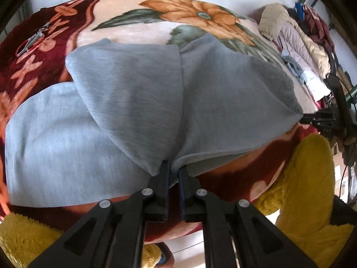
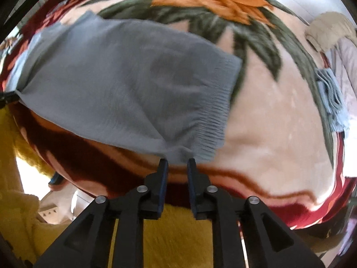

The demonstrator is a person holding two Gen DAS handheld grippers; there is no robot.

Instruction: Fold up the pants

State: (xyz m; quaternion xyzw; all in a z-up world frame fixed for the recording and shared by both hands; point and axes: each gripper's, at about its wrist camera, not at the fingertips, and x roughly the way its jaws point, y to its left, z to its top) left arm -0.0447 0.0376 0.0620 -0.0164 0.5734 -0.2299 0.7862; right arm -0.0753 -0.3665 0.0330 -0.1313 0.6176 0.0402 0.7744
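Grey sweatpants (image 1: 133, 93) lie folded over on a floral blanket (image 1: 138, 29). My left gripper (image 1: 173, 167) points down at the near edge of the fold. Its jaws stand almost together, and the cloth gathers to a pinch between the pads. In the right wrist view the ribbed end of the pants (image 2: 217, 114) faces right. My right gripper (image 2: 177, 164) has its jaws a little apart, and the corner of the grey cloth (image 2: 178, 153) sits at the fingertips (image 2: 162, 167) without being pressed. The right gripper (image 1: 323, 120) also shows at the right edge of the left wrist view.
Scissors (image 1: 33, 40) lie at the far left of the blanket. A pile of jackets (image 1: 301, 40) and a light blue cloth (image 2: 332, 102) sit along the right side. The person's fuzzy yellow sleeves (image 1: 308, 196) hang close below the grippers. The blanket's near edge (image 2: 245, 192) runs just under the fingers.
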